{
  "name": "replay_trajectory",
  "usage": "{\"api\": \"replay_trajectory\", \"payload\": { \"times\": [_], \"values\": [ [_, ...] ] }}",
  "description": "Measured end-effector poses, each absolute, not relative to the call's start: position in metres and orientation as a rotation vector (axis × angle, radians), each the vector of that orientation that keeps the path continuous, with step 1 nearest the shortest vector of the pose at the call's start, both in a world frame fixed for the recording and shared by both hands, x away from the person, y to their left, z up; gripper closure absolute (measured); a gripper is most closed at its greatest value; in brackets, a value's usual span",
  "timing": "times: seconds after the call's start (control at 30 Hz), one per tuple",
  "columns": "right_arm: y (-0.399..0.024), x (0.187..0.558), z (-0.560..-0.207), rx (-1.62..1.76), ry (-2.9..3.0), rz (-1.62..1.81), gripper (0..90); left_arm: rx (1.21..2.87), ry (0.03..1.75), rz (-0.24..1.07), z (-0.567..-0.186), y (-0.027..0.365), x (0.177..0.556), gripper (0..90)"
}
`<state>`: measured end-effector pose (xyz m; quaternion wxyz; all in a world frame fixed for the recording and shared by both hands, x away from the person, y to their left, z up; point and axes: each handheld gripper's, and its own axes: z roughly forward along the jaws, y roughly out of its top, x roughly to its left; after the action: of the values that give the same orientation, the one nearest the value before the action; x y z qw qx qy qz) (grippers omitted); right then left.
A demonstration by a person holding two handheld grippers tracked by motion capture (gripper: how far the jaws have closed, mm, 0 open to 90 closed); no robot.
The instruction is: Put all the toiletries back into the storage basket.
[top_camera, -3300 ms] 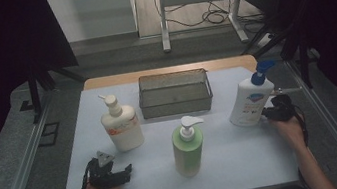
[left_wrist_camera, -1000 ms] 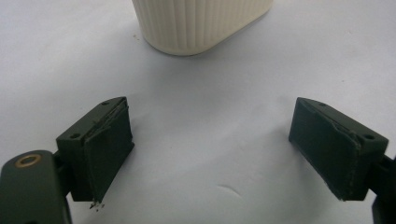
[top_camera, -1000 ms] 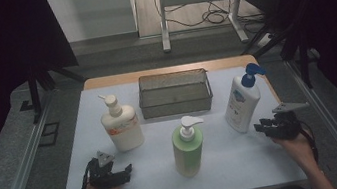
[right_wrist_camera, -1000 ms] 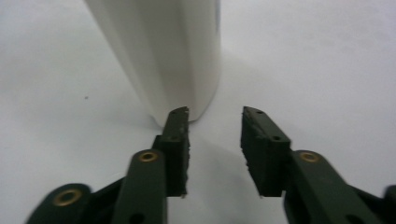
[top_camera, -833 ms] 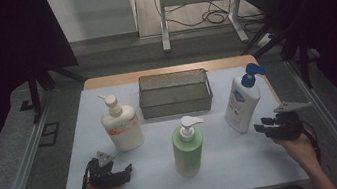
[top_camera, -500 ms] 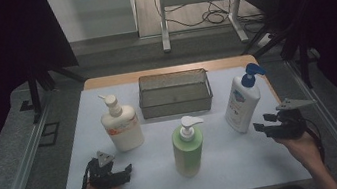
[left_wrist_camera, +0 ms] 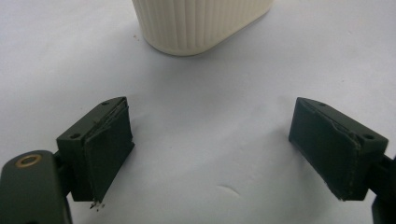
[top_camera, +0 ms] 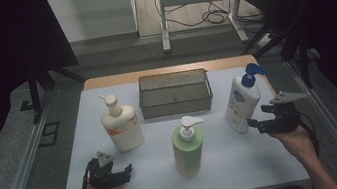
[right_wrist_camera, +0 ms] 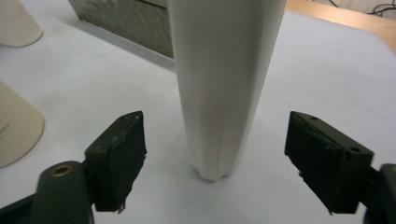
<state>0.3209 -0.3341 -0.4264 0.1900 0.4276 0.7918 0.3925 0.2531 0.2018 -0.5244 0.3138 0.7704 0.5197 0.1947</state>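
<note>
Right gripper [top_camera: 257, 125]: jaws just opened wide, tall white blue-capped pump bottle [top_camera: 241, 102] between them ungripped, released upright; left gripper [top_camera: 120, 174] wide, empty.

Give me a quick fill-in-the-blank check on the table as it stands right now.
1. The white bottle with the blue pump stands ____ on the white table.
2. The right gripper has jaws that are ____, one on each side of that bottle without touching it.
3. The grey wire-mesh basket holds ____ bottles.
4. The bottle nearest the left gripper is the ____ one.

Missing words: upright; open; no; cream
</note>
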Motion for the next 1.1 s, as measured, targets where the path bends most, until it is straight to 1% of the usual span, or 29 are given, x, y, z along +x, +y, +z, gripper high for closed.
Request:
{"api": "replay_trajectory", "payload": {
  "times": [0.27,0.5,0.83,1.1],
  "values": [
    [-0.327,0.333,-0.421,1.212,2.184,1.116,16.6,2.031,1.371,0.513,-0.524,0.202,0.253,12.9],
    [-0.319,0.340,-0.417,1.212,2.156,1.122,16.4,2.031,1.370,0.513,-0.524,0.202,0.253,12.9],
    [-0.306,0.354,-0.416,1.209,2.114,1.098,18.2,2.031,1.371,0.512,-0.524,0.202,0.253,12.9],
    [-0.296,0.363,-0.422,1.209,2.098,1.080,22.9,2.031,1.370,0.512,-0.524,0.202,0.253,12.9]
  ]
}}
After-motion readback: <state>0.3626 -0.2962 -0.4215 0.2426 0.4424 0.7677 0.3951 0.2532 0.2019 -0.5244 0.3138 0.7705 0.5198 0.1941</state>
